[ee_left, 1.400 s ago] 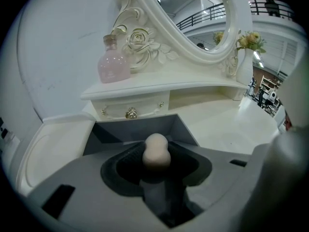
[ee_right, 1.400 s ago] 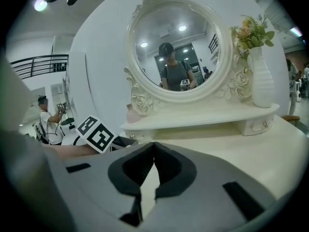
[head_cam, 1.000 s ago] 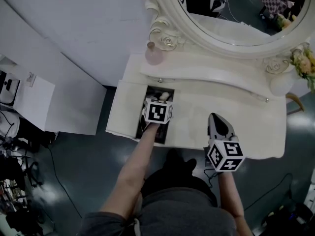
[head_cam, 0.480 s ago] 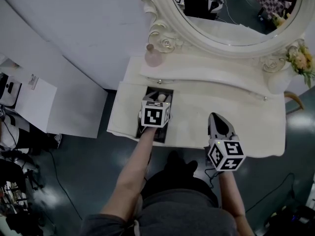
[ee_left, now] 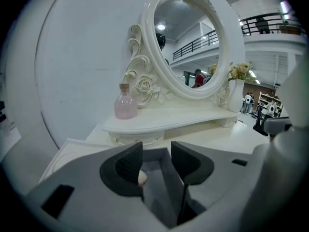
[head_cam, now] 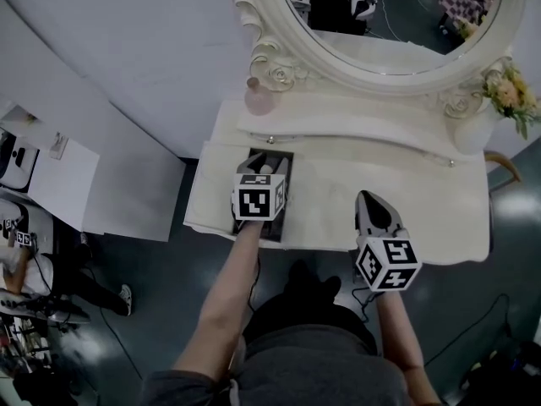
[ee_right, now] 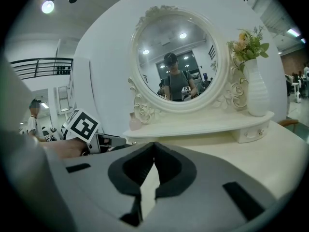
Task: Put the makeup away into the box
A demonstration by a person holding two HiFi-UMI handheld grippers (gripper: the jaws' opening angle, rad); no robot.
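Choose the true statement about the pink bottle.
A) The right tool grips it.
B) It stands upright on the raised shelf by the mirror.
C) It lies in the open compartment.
B: the pink bottle stands upright on the shelf, beside the carved frame of the mirror.

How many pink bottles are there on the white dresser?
1. The pink bottle stands on the raised shelf, left of the mirror. Others may hide inside the open compartment.

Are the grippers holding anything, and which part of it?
Nothing is held. The left gripper stands open over the box; the right gripper is shut with nothing between its jaws.
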